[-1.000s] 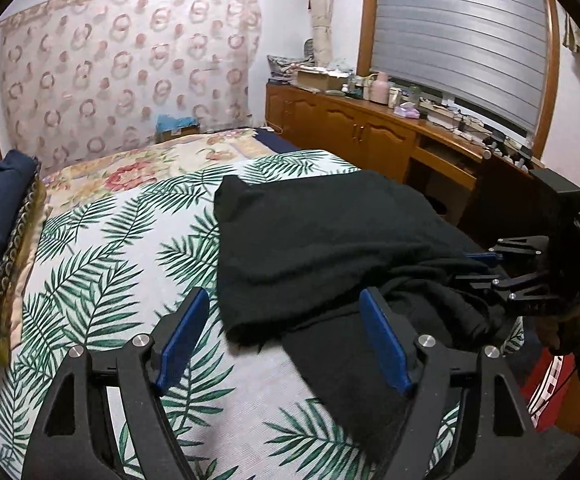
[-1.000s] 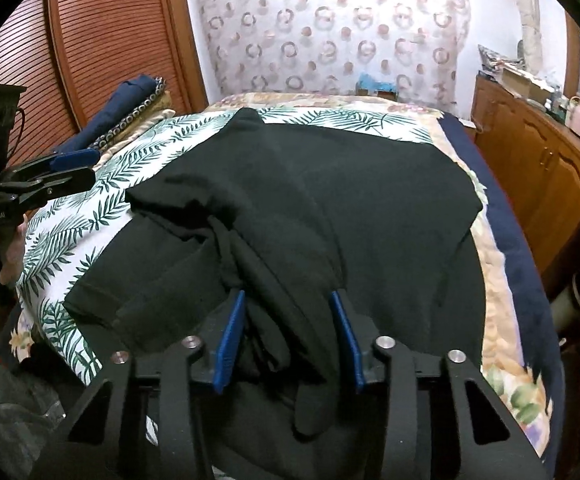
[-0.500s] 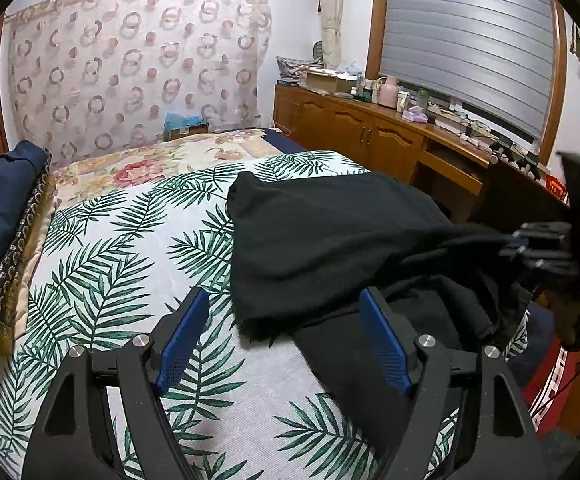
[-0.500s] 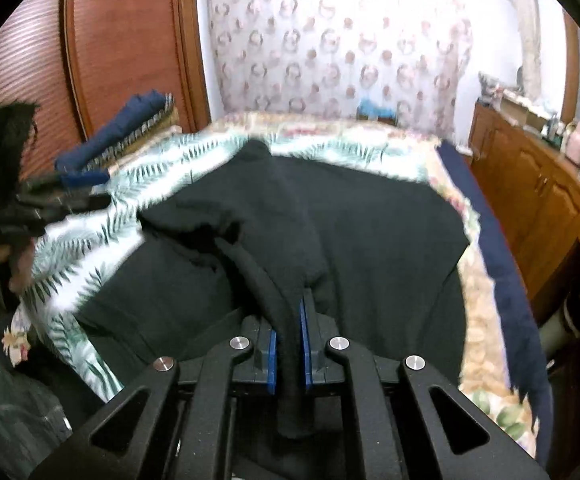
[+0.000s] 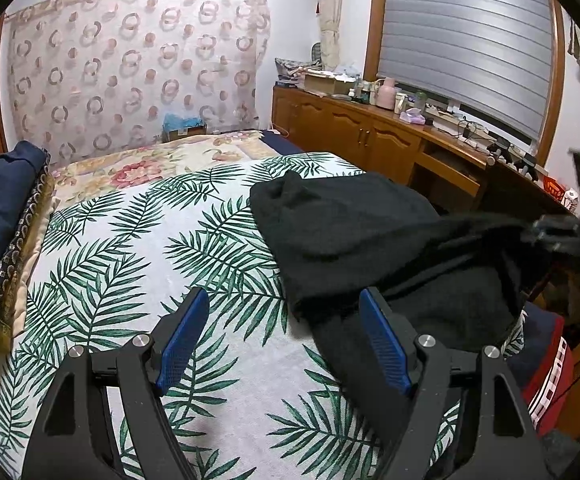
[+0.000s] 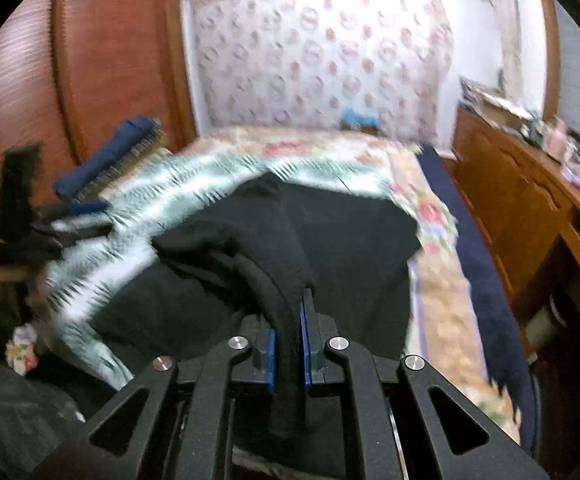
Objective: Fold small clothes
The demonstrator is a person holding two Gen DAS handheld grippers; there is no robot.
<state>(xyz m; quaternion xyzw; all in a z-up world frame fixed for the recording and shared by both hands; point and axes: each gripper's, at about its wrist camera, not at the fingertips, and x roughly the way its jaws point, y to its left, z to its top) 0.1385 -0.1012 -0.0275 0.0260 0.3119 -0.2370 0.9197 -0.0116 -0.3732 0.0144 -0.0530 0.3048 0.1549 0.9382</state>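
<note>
The folding is only just getting under way — the black garment (image 5: 353,232) is lying rumpled across the near right part of the palm-leaf bedspread (image 5: 138,264), with no clean crease showing anywhere. The right gripper (image 6: 288,344) is clamping a bunched ridge of the cloth between its blue pads (image 6: 305,344), pulling it taut off the bed. The left gripper (image 5: 286,340) is hovering over the bedspread with its jaws spread wide and nothing between them, the garment's near edge just beside its right finger. Spreading flat, folding and tidying are all remaining, judging from the heap.
</note>
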